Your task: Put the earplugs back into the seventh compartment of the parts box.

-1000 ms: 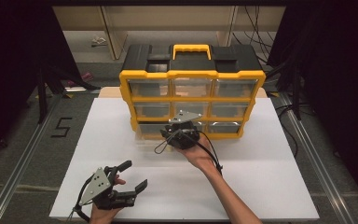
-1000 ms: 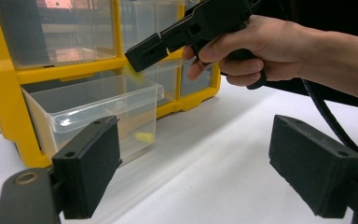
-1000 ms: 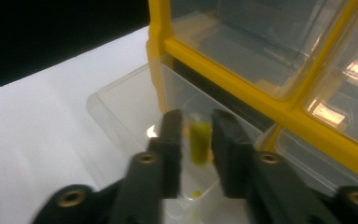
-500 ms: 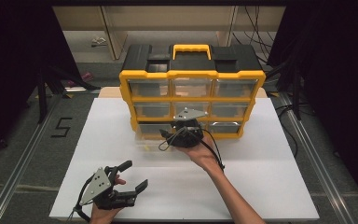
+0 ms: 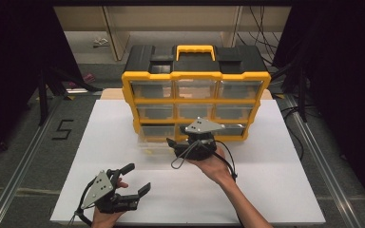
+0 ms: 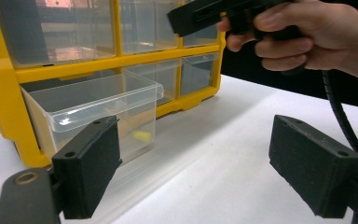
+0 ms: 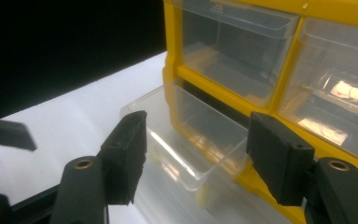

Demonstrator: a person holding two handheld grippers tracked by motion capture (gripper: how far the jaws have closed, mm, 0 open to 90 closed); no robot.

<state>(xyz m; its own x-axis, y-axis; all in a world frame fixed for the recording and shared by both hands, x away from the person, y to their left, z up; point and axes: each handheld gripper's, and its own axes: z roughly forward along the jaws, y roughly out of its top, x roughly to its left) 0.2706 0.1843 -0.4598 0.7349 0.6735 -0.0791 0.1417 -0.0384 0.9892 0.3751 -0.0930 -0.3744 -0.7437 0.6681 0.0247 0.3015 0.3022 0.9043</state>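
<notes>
Black number "5" [image 5: 62,128] marked on the grey floor, left of the white worktop [image 5: 275,190]. No other writing clear enough to read.

Yellow and black drawer box [image 5: 196,78] standing at the far side of the worktop, with three rows of clear drawers. Bottom left clear drawer [image 5: 156,140] pulled out toward the person, sticking out of the box front. Small yellow thing [image 6: 142,136] lying inside that drawer, near its front wall.

Right hand-held gripper [image 5: 178,142] held up just in front of the bottom row, right beside the pulled-out drawer. Jaws just been opening, now wide apart, with nothing pinched between them. In the right gripper view [image 7: 196,163], open drawer [image 7: 191,135] seen between and beyond the two black pads, not touching either pad. Cannot tell from the high view if the tips brush the drawer rim.

Left hand-held gripper [image 5: 135,179] low at the near left of the worktop, well apart from the drawer box. Jaws spread wide, holding nothing. In the left gripper view [image 6: 196,172], bare white worktop between the pads, drawer [image 6: 98,107] farther off behind the left pad, and the other hand [image 6: 303,37] up at the top right, wrapped around its black gripper.
</notes>
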